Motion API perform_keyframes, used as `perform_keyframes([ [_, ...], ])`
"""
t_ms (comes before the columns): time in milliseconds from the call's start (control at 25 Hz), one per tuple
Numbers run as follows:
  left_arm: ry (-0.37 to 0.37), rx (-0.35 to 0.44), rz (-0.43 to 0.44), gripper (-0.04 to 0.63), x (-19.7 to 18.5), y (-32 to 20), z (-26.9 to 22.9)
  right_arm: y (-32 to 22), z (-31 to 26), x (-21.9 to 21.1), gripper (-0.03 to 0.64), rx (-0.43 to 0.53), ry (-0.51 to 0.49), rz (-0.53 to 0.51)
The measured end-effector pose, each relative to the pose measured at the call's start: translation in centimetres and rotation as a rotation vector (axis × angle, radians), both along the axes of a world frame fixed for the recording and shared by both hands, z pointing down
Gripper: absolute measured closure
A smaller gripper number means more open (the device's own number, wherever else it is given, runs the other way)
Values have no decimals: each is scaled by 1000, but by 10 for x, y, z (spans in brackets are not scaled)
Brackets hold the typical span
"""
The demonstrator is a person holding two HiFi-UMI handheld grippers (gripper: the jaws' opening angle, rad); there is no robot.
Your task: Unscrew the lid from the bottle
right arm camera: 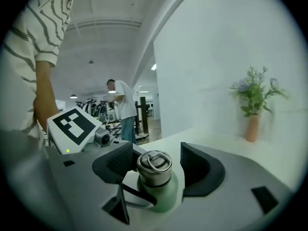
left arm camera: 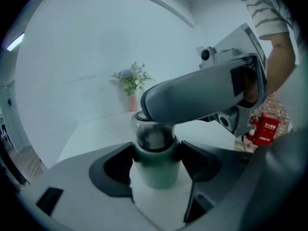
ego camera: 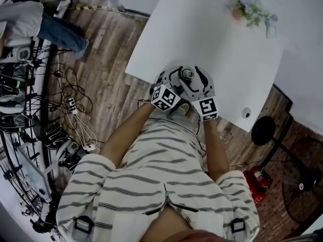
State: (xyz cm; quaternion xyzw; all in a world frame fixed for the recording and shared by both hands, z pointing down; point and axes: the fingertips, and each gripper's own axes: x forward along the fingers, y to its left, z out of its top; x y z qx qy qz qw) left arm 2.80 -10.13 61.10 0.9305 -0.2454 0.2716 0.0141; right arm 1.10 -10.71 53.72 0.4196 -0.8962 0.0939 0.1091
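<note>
A green bottle (right arm camera: 167,197) with a steel lid (right arm camera: 154,166) and a ring on top stands at the near edge of the white table (ego camera: 202,29). My left gripper (left arm camera: 156,159) is shut on the bottle's green body (left arm camera: 156,170), one pad pressing on each side. My right gripper (right arm camera: 156,163) sits around the lid with its jaws open; a gap shows beside the lid. In the left gripper view the right gripper (left arm camera: 202,97) crosses above the bottle and hides the lid's top. From the head view both grippers meet at the lid (ego camera: 187,74).
A small vase of flowers (ego camera: 247,4) stands at the table's far side. Cables (ego camera: 70,110) cover the wood floor on the left. A red fire extinguisher (ego camera: 255,183) and a round stand base (ego camera: 262,130) are on the right. A person (right arm camera: 122,107) stands far behind.
</note>
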Motion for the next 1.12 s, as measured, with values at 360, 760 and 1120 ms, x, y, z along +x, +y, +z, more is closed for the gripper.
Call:
perform_keyframes([
  [360, -4, 2, -2, 282, 0, 2, 0, 0, 25, -1, 346, -40, 15, 145],
  [760, -4, 2, -3, 282, 0, 1, 0, 2, 25, -2, 362, -26, 21, 85],
  [1120, -12, 5, 7, 282, 0, 1, 0, 8, 26, -8, 362, -4, 36, -413],
])
